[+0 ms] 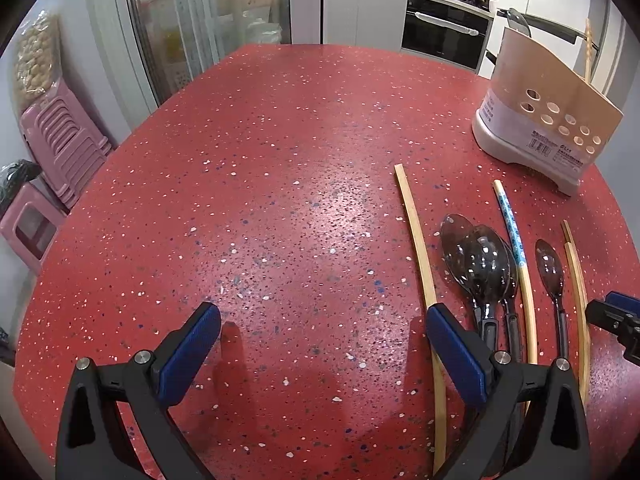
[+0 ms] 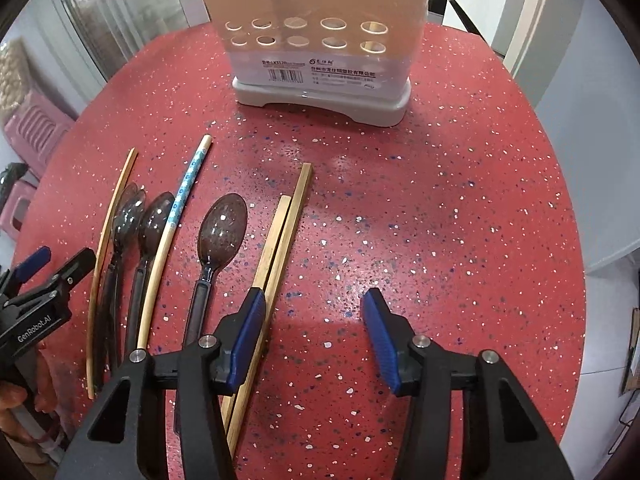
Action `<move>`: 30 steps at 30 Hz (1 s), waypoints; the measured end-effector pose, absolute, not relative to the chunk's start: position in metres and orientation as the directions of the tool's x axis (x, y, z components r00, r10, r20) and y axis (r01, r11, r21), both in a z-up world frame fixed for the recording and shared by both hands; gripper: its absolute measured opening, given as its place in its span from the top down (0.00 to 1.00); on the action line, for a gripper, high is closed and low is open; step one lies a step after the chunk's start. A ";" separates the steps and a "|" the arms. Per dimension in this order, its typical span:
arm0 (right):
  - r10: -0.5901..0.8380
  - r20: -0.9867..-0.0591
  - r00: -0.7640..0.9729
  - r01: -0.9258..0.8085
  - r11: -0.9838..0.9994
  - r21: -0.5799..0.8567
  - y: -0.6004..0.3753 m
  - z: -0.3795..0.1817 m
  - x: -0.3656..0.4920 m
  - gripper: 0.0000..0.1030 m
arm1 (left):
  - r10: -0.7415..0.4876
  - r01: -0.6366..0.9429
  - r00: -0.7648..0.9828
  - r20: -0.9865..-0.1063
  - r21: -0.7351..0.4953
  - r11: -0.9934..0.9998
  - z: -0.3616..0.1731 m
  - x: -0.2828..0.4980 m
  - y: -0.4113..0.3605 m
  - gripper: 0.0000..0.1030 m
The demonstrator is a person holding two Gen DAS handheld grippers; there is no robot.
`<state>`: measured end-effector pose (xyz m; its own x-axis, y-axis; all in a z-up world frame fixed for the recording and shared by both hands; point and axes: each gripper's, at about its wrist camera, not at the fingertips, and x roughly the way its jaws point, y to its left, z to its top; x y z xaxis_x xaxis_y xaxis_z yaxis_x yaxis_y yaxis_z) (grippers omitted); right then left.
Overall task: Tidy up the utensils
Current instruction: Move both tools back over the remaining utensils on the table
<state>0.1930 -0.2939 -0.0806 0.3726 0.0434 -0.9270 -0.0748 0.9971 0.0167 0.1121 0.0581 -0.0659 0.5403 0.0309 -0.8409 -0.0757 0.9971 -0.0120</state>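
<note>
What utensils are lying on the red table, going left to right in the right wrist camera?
Plain bamboo chopstick → two overlapping dark spoons → blue-patterned chopstick → single dark spoon → pair of square bamboo chopsticks, running under the right gripper's left finger.

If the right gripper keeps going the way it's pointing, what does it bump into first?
Probably just the bare red table. The right gripper is open and tilted down, with only tabletop between its fingers; the pair of chopsticks lies just beside its left finger.
</note>
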 end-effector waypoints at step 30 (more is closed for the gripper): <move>0.151 -0.941 0.302 -0.083 0.988 0.131 -0.309 -0.073 0.190 0.72 | 0.025 -0.044 0.488 -0.872 0.004 0.999 -0.069 0.125 0.054 0.00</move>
